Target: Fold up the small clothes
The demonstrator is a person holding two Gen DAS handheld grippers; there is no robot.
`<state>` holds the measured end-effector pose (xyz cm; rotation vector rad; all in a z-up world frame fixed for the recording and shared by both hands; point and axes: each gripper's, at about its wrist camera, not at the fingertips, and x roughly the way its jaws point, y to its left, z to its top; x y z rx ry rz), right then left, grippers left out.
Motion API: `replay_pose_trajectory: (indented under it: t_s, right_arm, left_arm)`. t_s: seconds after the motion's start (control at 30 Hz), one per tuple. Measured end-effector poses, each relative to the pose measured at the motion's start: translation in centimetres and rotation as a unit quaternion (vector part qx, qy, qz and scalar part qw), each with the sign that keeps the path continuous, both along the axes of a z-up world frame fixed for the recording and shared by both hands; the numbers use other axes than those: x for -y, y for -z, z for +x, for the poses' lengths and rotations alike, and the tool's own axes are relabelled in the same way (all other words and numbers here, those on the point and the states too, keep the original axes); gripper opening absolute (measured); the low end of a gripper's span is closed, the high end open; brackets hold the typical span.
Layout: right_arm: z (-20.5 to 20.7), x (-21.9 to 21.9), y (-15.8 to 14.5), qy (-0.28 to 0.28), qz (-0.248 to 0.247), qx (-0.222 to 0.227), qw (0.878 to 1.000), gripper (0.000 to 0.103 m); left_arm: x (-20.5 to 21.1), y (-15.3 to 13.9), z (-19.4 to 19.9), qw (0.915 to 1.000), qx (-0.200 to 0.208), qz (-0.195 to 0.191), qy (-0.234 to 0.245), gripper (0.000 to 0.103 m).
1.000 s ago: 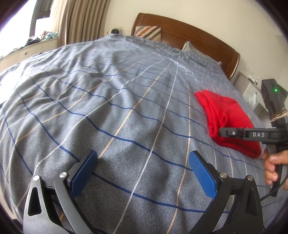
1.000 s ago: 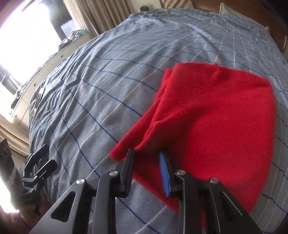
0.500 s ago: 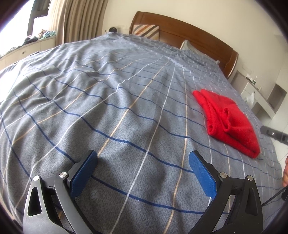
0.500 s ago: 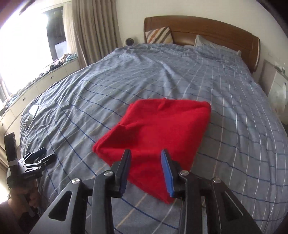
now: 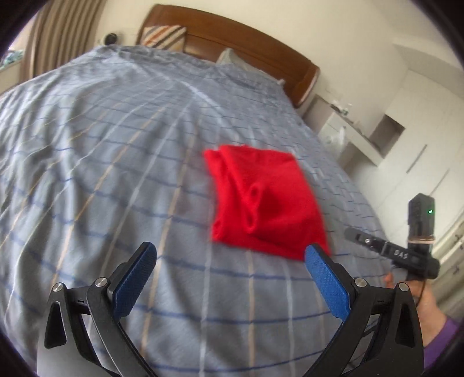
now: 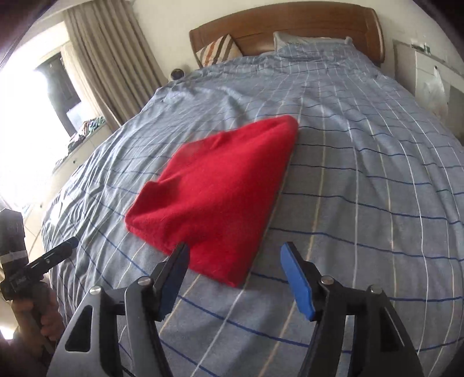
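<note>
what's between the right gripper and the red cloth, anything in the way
Nothing visible. In the right wrist view the right gripper is open just short of the red cloth's near corner, with only bare striped bedspread between. The left gripper, also open, has the same clear stretch of bedspread ahead.

black tool (image 5: 229, 278), blue pads (image 5: 326, 279)

The folded red garment (image 6: 216, 191) is the only thing lying on the bed (image 6: 362, 179), with bare striped cover on every side of it. The left hand-held gripper (image 5: 229, 278) and right hand-held gripper (image 6: 235, 278) hang above the near cover, jaws spread. The headboard (image 6: 290, 26) and pillows (image 6: 217, 49) stand well beyond.
</note>
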<state>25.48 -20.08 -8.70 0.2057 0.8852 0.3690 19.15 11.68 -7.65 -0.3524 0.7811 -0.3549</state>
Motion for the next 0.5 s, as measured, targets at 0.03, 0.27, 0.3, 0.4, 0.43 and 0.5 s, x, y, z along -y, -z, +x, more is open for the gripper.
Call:
replay_pose_trajectory:
  t_s: [0.03,0.27,0.3,0.4,0.43,0.5]
  right_arm:
    - [1.0,1.0,0.0,0.013,0.026,-0.007,1.000,0.065]
    - [8.5,2.8,2.7,0.029,0.168,-0.072,0.983,0.070]
    - [9.5,2.3,3.6,0.022,0.186,-0.088,0.978,0.071]
    - [11.9,0.8,6.3,0.019,0.207,-0.122,0.971,0.071]
    - [12.4,-0.1,6.6,0.012,0.196,-0.119,0.973,0.070]
    - [12.8,-2.2,6.2,-0.003,0.134,-0.095,0.986,0.055]
  left_arm:
    - [0.9,-0.3,2.1,0.9997,-0.013,-0.007,0.018,0.102]
    - [4.9,2.6,12.8,0.9916,-0.108,0.065,0.027,0.101]
    - [5.0,3.1,13.6,0.9901,-0.116,0.074,0.026,0.101]
    - [5.2,4.3,15.2,0.9848,-0.140,0.102,0.011,0.102]
    - [5.2,4.7,15.5,0.9832,-0.143,0.114,0.005,0.102]
    - [5.4,5.1,15.3,0.9833,-0.139,0.118,0.005,0.101]
